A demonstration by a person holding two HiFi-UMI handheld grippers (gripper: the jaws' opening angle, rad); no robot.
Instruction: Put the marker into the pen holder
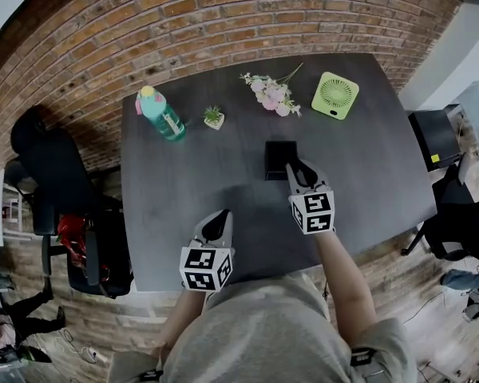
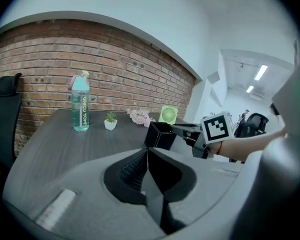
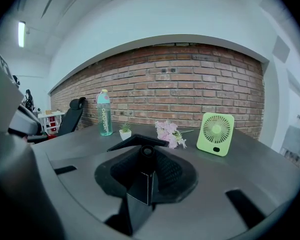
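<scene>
A square black pen holder [image 1: 280, 159] stands right of the middle of the dark table [image 1: 184, 183]. My right gripper [image 1: 297, 169] reaches its near right corner. In the right gripper view that gripper [image 3: 148, 160] is shut on a black marker [image 3: 148, 152], whose round end points out between the pads just over the holder's rim [image 3: 135, 141]. My left gripper [image 1: 218, 219] hovers over the table's front edge with its jaws together and nothing in them. From the left gripper view [image 2: 146, 158], the holder [image 2: 159, 135] shows ahead, with the right gripper [image 2: 186, 130] at its top.
Along the back of the table stand a teal bottle [image 1: 161, 114], a small potted plant [image 1: 214, 117], pink flowers [image 1: 271, 94] and a green fan [image 1: 334, 95]. A black chair [image 1: 52, 174] stands left of the table. A brick wall runs behind it.
</scene>
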